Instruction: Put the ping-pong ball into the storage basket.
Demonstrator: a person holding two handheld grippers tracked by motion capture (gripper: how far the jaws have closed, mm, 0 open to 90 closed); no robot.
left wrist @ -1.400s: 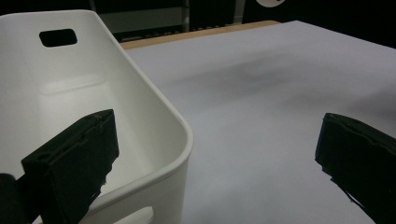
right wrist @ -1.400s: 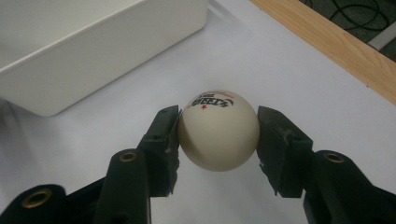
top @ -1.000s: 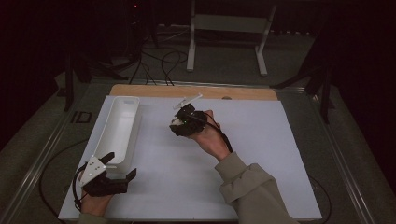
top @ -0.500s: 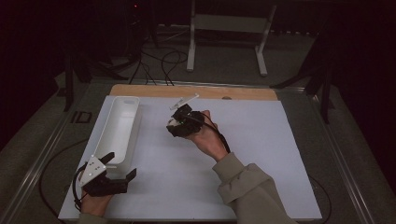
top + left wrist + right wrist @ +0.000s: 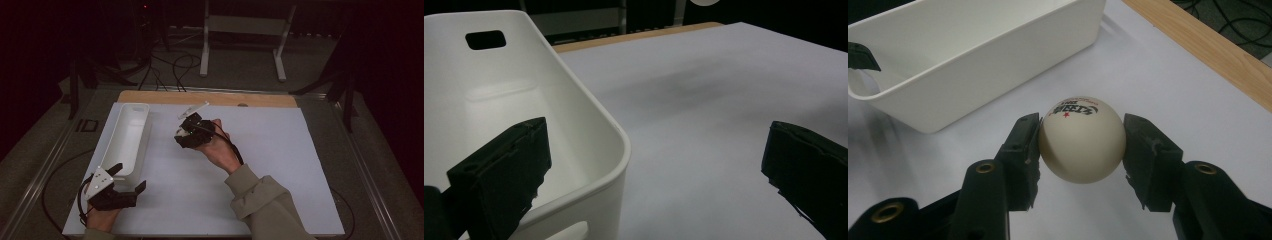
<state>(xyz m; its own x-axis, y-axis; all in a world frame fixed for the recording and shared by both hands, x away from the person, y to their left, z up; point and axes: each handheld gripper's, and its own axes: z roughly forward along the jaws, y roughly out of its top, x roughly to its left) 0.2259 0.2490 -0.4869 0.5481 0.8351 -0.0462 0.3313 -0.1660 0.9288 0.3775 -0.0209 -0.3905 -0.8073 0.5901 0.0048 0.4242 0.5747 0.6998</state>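
My right gripper [image 5: 1082, 147] is shut on a white ping-pong ball [image 5: 1082, 140] with black and red print, held just above the white table mat. In the high view the right gripper [image 5: 181, 137] sits mid-table and points left toward a long white bin [image 5: 125, 145]. The bin [image 5: 973, 65] lies a short way ahead of the ball and looks empty. My left gripper [image 5: 130, 177] stands open at the bin's near end. One of its jaws is over the inside of the bin [image 5: 599, 120] and the other is over the mat; nothing is between them.
The white mat [image 5: 280, 165] covers the table, with a wooden strip [image 5: 210, 98] along its far edge. A metal stand [image 5: 245, 30] and cables [image 5: 170, 65] lie on the floor behind the table. A sleeve [image 5: 260, 200] comes in from the bottom.
My right gripper has drifted slightly left toward the bin with the ball still in it. The left gripper has not moved.
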